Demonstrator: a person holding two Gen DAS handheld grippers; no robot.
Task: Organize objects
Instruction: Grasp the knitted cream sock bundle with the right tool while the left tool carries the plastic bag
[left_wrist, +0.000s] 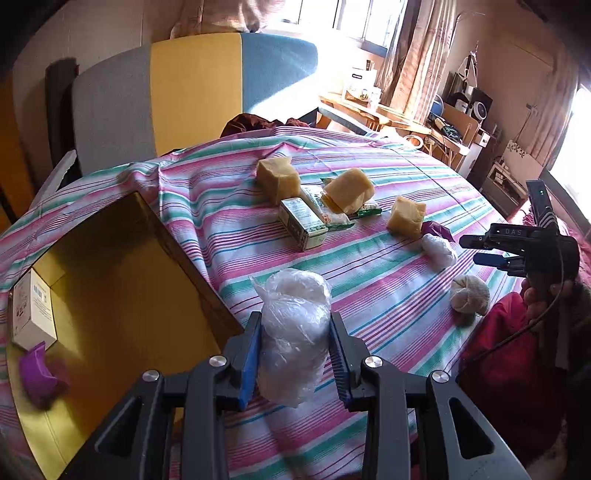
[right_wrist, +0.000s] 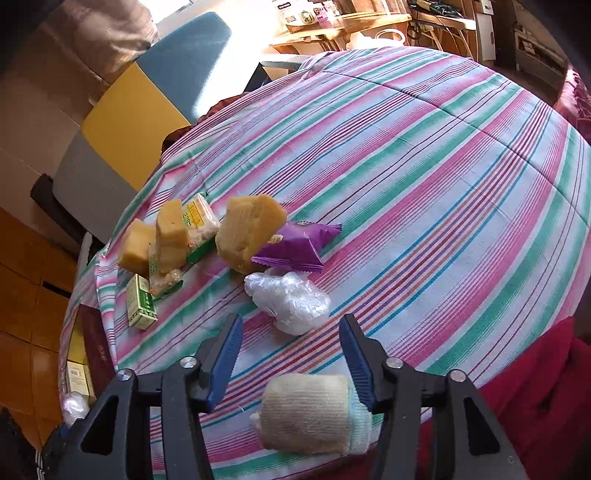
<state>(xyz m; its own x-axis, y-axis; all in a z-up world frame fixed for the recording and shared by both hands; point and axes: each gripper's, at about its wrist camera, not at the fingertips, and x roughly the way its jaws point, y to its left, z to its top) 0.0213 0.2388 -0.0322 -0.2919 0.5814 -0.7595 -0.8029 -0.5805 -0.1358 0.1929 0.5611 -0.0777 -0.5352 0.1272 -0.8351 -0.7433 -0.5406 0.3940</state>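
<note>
1. My left gripper (left_wrist: 293, 354) pinches a clear plastic bag (left_wrist: 293, 332) of something white; both blue pads press its sides. The bag is lifted above the striped cloth (left_wrist: 388, 295), just right of the box (left_wrist: 122, 288).
2. Box has a yellow interior. Inside it: a white carton (left_wrist: 31, 314) against the left wall and a purple packet (left_wrist: 38, 373) nearer me.
3. My right gripper (right_wrist: 291, 358) has its jaws spread, nothing pinched. A rolled sock (right_wrist: 314, 413) lies on the cloth between the fingers, its pale blue cuff touching or just beside the right pad; the left pad is clear of it.
4. Just past the right fingertips: a second crumpled plastic bag (right_wrist: 290, 301) on the cloth.
5. Beyond that bag, another purple packet (right_wrist: 295, 247), touching a yellow sponge block (right_wrist: 247, 229).
6. Further left: two more sponge blocks (right_wrist: 171, 236) beside green-edged snack packs (right_wrist: 201, 221), and a small green carton (right_wrist: 142, 306) lying nearer the box.
7. From the left camera, the right gripper (left_wrist: 480, 249) sits at the right edge, held by a hand (left_wrist: 539, 299) over red fabric (left_wrist: 506, 350).
</note>
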